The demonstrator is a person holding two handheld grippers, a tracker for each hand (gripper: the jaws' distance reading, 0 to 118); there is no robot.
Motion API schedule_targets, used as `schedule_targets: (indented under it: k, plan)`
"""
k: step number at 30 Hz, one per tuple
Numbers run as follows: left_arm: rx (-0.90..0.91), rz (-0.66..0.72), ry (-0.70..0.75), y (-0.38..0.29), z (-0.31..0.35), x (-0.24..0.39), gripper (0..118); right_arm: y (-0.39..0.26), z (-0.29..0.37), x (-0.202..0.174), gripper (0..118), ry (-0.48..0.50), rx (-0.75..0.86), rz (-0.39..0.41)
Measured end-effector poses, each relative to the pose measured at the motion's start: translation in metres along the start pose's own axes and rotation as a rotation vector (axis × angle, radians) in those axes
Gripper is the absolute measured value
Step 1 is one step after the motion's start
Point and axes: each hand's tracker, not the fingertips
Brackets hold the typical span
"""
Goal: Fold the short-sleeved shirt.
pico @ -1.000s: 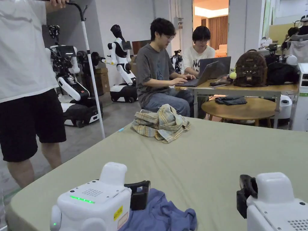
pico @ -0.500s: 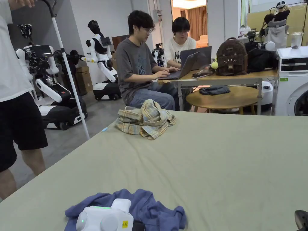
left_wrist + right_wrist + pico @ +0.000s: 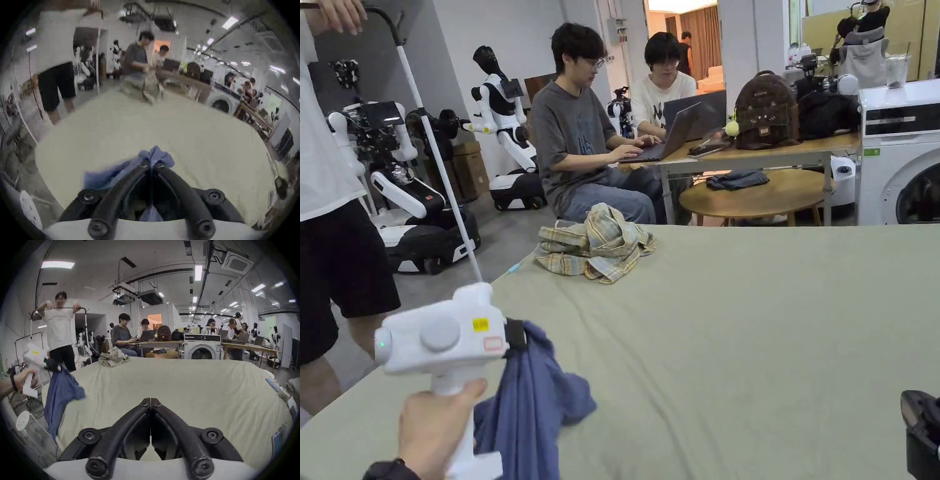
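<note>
A blue short-sleeved shirt (image 3: pixel 531 400) hangs bunched from my left gripper (image 3: pixel 515 334), lifted above the near left corner of the green-covered table (image 3: pixel 737 337). In the left gripper view the jaws are shut on a fold of the blue shirt (image 3: pixel 155 155), gripper (image 3: pixel 151 166). The right gripper view shows the same shirt (image 3: pixel 60 391) dangling at the left from the left gripper (image 3: pixel 56 368). My right gripper (image 3: pixel 151 402) is shut on nothing, low over the near side of the table; its black edge (image 3: pixel 922 431) shows at the bottom right of the head view.
A crumpled plaid shirt (image 3: pixel 594 247) lies at the table's far left. A person in black shorts (image 3: pixel 337 250) stands left holding a white pole (image 3: pixel 434 156). Two people work at laptops behind, beside a round table (image 3: pixel 762 197) and a washing machine (image 3: pixel 903 156).
My left gripper has closed on the blue shirt and raised it off the table to the left. The right gripper has dropped toward the bottom right corner. The head camera shifted.
</note>
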Motion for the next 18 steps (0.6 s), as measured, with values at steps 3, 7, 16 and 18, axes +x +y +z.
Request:
schedule_targets:
  k: [3, 7, 16, 18]
  plan:
    - [0.143, -0.040, 0.033, 0.076, 0.028, -0.001, 0, 0.007, 0.006, 0.004, 0, -0.008, 0.020, 0.005]
    - [0.274, -0.214, 0.072, 0.159, 0.076, 0.045, 0, 0.014, 0.014, 0.017, 0, -0.037, 0.041, -0.007]
    - [0.143, -0.312, -0.256, 0.112, 0.017, 0.198, 0, 0.013, 0.043, 0.061, 0, -0.128, 0.054, -0.091]
    - [0.065, -0.294, -0.380, 0.056, -0.011, 0.238, 0, 0.011, 0.053, 0.074, 0, -0.165, 0.055, -0.099]
